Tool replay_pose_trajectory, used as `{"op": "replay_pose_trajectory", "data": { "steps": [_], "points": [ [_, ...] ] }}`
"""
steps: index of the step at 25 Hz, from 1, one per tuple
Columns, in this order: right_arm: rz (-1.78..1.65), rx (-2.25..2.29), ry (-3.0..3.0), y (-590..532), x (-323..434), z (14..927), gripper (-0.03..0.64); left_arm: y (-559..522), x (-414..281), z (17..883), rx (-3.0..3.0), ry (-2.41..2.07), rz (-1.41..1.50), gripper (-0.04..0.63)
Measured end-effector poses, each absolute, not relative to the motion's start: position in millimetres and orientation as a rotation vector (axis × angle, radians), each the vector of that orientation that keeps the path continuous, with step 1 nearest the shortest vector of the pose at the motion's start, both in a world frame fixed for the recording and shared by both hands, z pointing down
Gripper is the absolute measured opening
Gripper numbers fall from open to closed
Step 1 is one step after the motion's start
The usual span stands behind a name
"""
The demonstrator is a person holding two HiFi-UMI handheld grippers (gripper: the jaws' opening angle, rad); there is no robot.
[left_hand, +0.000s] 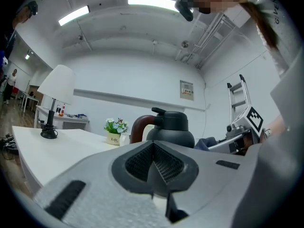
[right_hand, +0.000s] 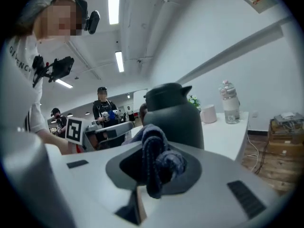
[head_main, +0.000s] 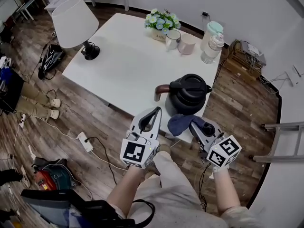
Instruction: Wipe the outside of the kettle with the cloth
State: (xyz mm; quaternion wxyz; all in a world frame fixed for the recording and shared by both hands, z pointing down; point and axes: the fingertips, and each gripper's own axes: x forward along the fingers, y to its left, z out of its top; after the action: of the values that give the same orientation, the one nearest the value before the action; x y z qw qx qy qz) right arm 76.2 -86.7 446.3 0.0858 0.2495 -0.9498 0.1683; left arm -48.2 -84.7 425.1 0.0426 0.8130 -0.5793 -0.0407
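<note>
A black kettle (head_main: 190, 93) with a brown handle (head_main: 161, 90) stands near the front edge of the white table (head_main: 123, 65). My right gripper (head_main: 194, 123) is shut on a dark blue cloth (head_main: 180, 123) that hangs just in front of the kettle's base. In the right gripper view the cloth (right_hand: 159, 163) is bunched between the jaws, with the kettle (right_hand: 173, 115) close behind it. My left gripper (head_main: 156, 112) is shut with nothing in it, just left of the cloth and below the handle. The left gripper view looks over the closed jaws to the kettle (left_hand: 168, 127).
On the table stand a white lamp (head_main: 73, 23), a flower pot (head_main: 162, 22), two mugs (head_main: 173, 39), and a bottle beside a jar (head_main: 211, 44). Cables and a power strip (head_main: 85, 141) lie on the wooden floor. A ladder (head_main: 280, 141) stands at the right.
</note>
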Motion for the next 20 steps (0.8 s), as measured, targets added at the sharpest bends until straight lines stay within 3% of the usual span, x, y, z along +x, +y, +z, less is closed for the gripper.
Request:
{"op": "replay_pose_trajectory", "data": {
  "steps": [11,20],
  "points": [
    [0.439,0.735,-2.639,-81.7,89.5,503.5,0.061,-93.3,-54.0,441.6,2.5,-1.785,-0.087,0.008],
    [0.193,0.437,-2.855,-46.1,93.6,381.6,0.061,-97.7,-56.3,415.5,2.498,-1.773,-0.106,0.008]
  ]
}}
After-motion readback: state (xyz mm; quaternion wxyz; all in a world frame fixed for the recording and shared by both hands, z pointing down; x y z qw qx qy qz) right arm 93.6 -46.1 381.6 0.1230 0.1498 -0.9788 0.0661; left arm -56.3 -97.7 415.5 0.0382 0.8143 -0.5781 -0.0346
